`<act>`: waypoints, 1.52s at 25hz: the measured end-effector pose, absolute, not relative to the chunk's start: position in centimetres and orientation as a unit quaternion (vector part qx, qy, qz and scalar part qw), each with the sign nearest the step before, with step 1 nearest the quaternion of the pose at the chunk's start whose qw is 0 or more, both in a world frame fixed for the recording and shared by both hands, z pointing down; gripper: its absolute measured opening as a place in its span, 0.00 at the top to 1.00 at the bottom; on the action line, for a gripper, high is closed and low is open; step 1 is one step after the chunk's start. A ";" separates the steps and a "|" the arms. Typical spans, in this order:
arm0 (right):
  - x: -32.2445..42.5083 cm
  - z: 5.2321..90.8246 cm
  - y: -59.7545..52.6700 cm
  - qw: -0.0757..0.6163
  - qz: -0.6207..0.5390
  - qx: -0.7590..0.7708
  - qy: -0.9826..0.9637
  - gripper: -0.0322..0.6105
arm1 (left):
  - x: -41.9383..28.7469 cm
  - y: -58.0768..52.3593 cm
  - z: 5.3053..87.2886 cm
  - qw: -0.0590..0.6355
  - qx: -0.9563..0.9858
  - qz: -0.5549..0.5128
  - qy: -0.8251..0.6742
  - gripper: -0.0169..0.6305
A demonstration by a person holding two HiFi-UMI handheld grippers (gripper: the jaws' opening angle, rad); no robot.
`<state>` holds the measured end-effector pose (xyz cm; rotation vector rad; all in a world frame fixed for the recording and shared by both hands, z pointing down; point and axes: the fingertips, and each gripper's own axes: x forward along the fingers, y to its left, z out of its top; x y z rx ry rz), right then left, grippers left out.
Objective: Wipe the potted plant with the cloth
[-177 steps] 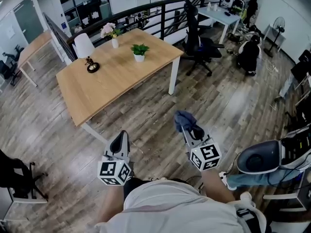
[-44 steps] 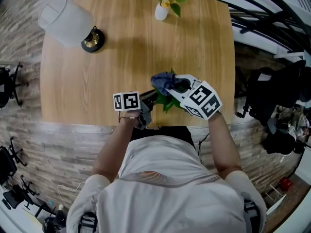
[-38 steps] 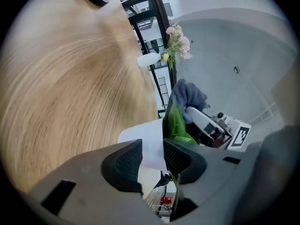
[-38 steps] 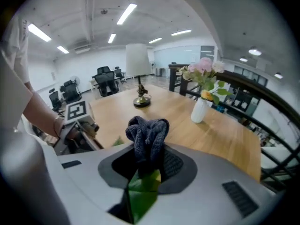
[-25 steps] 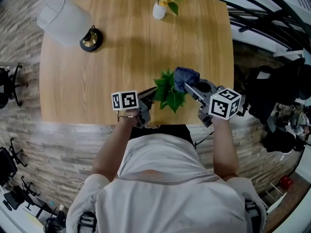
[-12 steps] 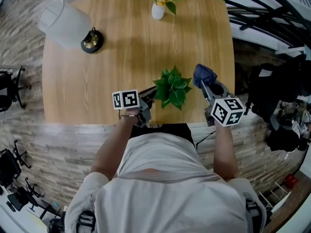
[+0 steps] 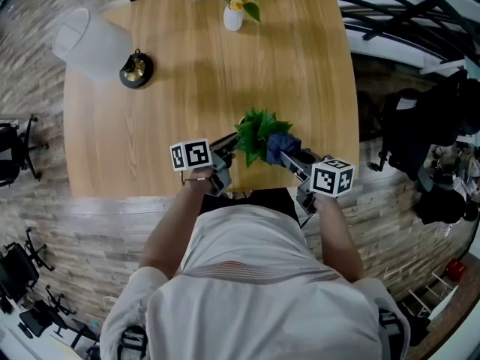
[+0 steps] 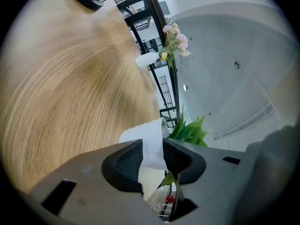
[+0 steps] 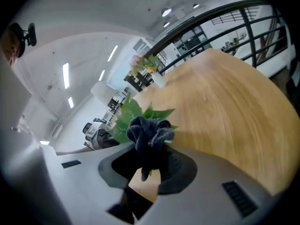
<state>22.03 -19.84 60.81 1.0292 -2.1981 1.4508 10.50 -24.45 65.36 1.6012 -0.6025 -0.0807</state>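
Head view: plant (image 7: 257, 130) is standing near the table (image 7: 150, 103) front edge, between the two grippers; cloth (image 7: 280, 145) is pressing on its right, near side.
Left gripper view: left gripper (image 8: 152, 154) fingers are clamping the wall of the white pot (image 8: 149, 137), steadying it; leaves (image 8: 190, 130) are rising just right of the fingers.
Right gripper view: right gripper (image 9: 149, 165) fingers are pinching the bunched cloth; leaves are sitting right behind it, touching.
Key relation: foliage is lying ahead and left of the right fingers, so the wipe is probably heading leftward across the leaves; the right gripper is doing the work, the left is only holding.
Pot axis: looking upright, not tipping.
Change vs 0.5 s ago: cloth was hanging clear off the plant's right; now it is sitting on the leaves. Left gripper is staying on the pot.
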 end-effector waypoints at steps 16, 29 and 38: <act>21.3 48.5 -21.1 0.036 0.310 0.383 -0.870 0.73 | 10.4 -24.4 65.4 0.654 0.705 -0.034 -0.272 0.77; 17.4 62.2 -16.5 0.247 0.367 0.322 -0.837 0.73 | 10.4 -24.4 65.5 0.654 0.703 -0.037 -0.277 0.77; 24.9 65.4 -16.5 0.310 0.369 0.415 -0.772 0.73 | 10.6 -24.6 65.3 0.641 0.715 -0.027 -0.279 0.77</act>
